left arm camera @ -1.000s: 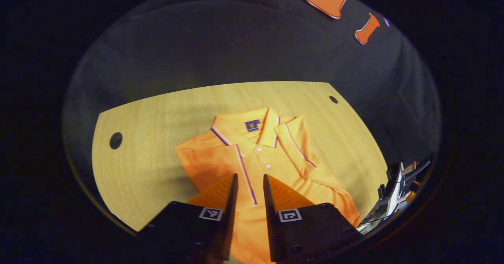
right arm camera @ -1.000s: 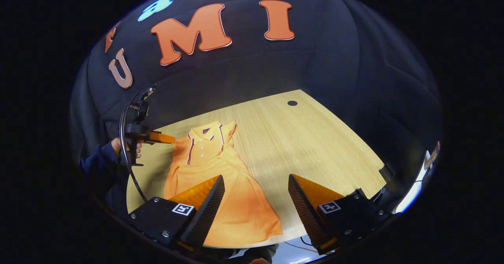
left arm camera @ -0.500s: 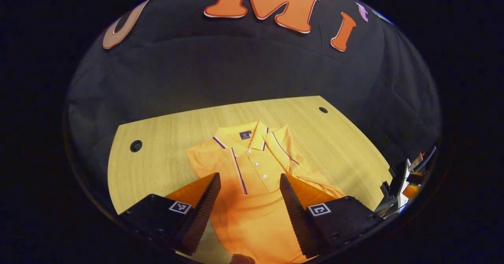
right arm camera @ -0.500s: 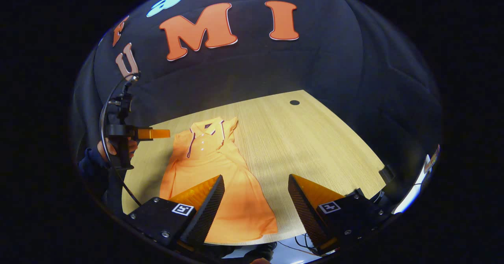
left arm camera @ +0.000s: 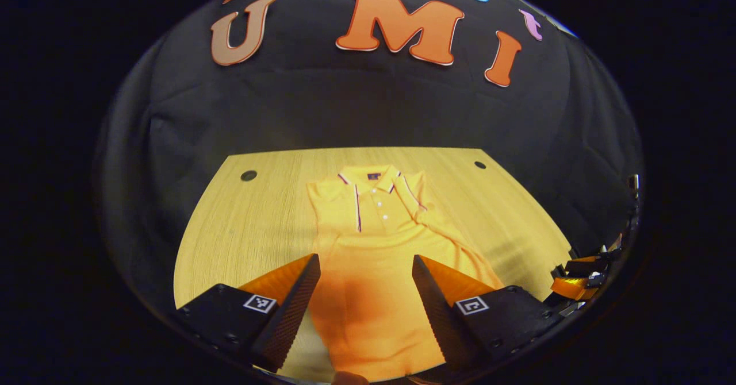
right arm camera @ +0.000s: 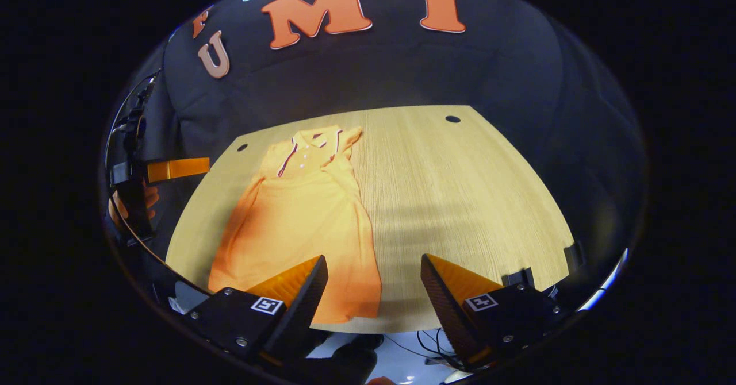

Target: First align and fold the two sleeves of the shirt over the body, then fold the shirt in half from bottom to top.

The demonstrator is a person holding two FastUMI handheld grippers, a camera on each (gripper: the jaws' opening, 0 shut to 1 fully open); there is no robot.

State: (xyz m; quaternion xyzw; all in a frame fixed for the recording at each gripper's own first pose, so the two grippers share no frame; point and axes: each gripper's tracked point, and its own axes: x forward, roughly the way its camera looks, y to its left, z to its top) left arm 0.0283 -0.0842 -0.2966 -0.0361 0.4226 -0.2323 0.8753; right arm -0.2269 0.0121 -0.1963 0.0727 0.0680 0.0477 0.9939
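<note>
Orange knit polo shirt (left arm camera: pixel 374 258) center frame, striped collar, label unreadable; woodgrain table (left arm camera: pixel 253 224). Left gripper (left arm camera: pixel 365 261) and right gripper (right arm camera: pixel 374 261) jaws apart, empty.

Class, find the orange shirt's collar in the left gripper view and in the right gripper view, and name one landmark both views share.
Left gripper view: the collar sits just above the picture's centre, at the shirt's far end, between and beyond the open fingers.
Right gripper view: the collar lies upper left of centre, on the table's far left part.
Shared landmark: the round hole in the table's far right corner.
</note>
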